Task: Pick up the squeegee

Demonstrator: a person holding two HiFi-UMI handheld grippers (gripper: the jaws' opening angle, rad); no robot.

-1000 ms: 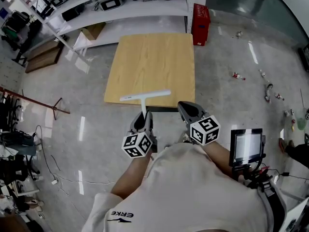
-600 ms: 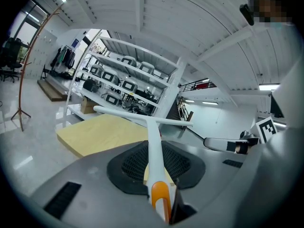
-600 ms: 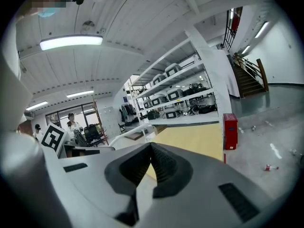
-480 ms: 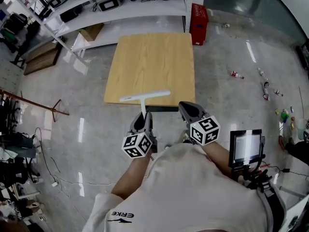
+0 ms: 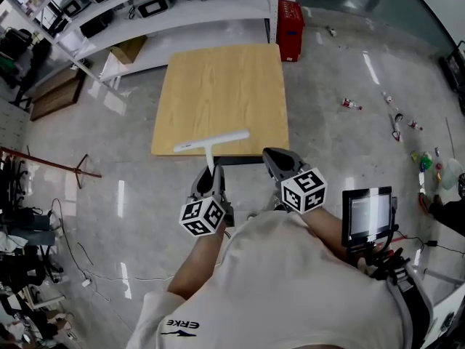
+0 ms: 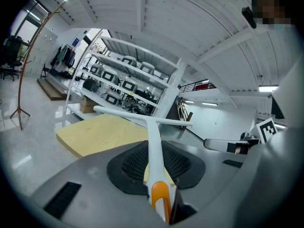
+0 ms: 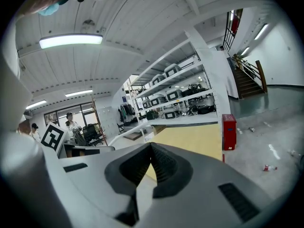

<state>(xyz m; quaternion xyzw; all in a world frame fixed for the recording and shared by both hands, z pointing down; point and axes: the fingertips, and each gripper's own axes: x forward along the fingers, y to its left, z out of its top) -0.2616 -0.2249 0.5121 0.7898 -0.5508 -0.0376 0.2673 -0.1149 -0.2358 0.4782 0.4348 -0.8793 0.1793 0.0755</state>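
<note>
Gripping white T-shaped squeegee point(image 5: 211, 142) by slim handle: left gripper point(image 5: 210, 173); right gripper point(image 5: 273, 156) ribbed pads point(image 7: 164, 165) together, empty.

The white plastic T-shaped squeegee point(image 5: 211, 139) has a slim handle with an orange end. The left hand-held gripper point(image 5: 210, 177) clamps that handle between its jaws. The long crossbar blade sits roughly level, over the near edge of the light wooden bench point(image 5: 218, 86).

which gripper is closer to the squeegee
Left. The left gripper is shut on the squeegee, holding its handle; the right gripper sits beside it, empty and apart from it.
</note>
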